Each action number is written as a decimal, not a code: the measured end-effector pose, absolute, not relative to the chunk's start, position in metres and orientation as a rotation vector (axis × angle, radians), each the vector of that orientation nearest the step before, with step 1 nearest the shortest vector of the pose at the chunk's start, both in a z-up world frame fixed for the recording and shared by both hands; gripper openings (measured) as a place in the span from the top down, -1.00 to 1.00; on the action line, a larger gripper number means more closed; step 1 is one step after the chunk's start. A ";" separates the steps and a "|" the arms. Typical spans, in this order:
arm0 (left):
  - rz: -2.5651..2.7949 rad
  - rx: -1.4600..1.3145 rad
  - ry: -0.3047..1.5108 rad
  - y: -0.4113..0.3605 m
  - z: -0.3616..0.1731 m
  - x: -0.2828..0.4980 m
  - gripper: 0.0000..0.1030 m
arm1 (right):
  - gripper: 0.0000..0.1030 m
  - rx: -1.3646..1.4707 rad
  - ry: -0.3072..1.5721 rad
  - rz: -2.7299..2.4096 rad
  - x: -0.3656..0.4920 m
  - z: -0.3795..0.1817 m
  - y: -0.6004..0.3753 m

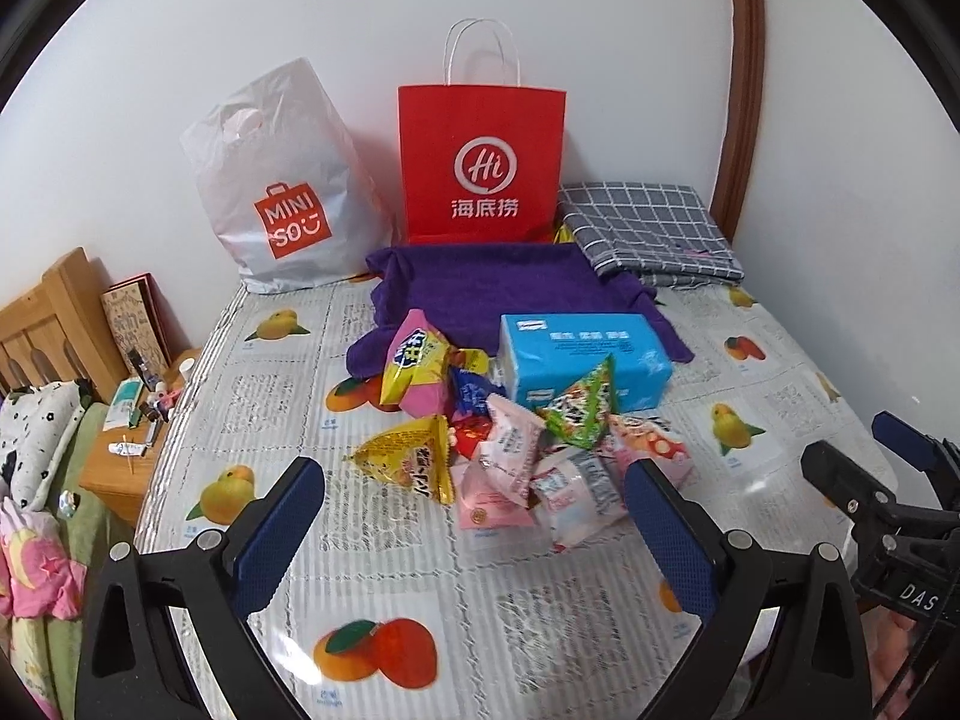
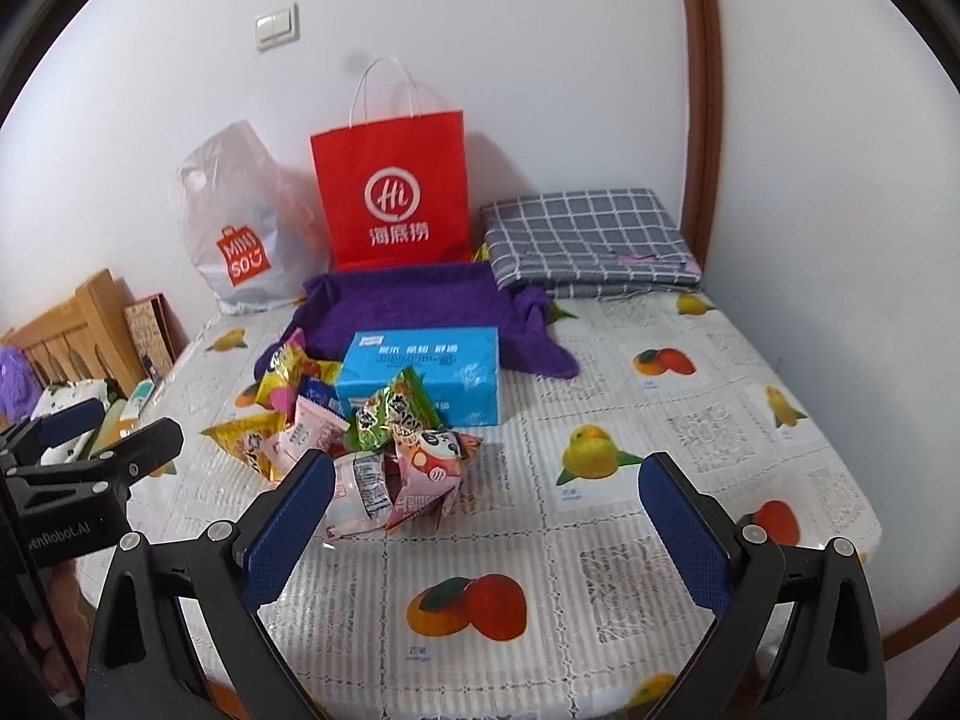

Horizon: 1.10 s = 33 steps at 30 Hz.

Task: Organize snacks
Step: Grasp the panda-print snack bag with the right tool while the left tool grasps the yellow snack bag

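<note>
Crinkly foil snack packets (image 1: 510, 450) lie heaped just ahead of the left tool (image 1: 474, 516), nearer than the right tool (image 2: 486, 516), both spread empty.

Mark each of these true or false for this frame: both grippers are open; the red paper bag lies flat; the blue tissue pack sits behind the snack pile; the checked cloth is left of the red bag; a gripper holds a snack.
1. Both grippers are open. True: left gripper and right gripper are spread and empty.
2. The red paper bag lies flat. False: it stands upright against the wall.
3. The blue tissue pack sits behind the snack pile. True.
4. The checked cloth is left of the red bag. False: right.
5. A gripper holds a snack. False: neither does.
</note>
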<state>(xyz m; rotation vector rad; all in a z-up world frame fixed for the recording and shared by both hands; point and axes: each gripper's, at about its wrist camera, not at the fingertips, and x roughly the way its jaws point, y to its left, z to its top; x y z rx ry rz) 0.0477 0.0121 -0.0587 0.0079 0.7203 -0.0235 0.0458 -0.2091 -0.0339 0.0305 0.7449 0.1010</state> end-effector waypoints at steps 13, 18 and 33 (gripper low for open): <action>0.007 -0.083 0.832 0.074 -0.111 0.091 -0.93 | -0.60 0.031 0.877 0.158 0.107 -0.110 -0.174; -0.002 -0.125 0.861 0.091 -0.127 0.100 -0.93 | -0.59 0.066 0.922 0.149 0.125 -0.133 -0.172; -0.045 -0.136 0.914 0.081 -0.160 0.132 -0.88 | 0.20 0.112 0.953 0.182 0.136 -0.153 -0.181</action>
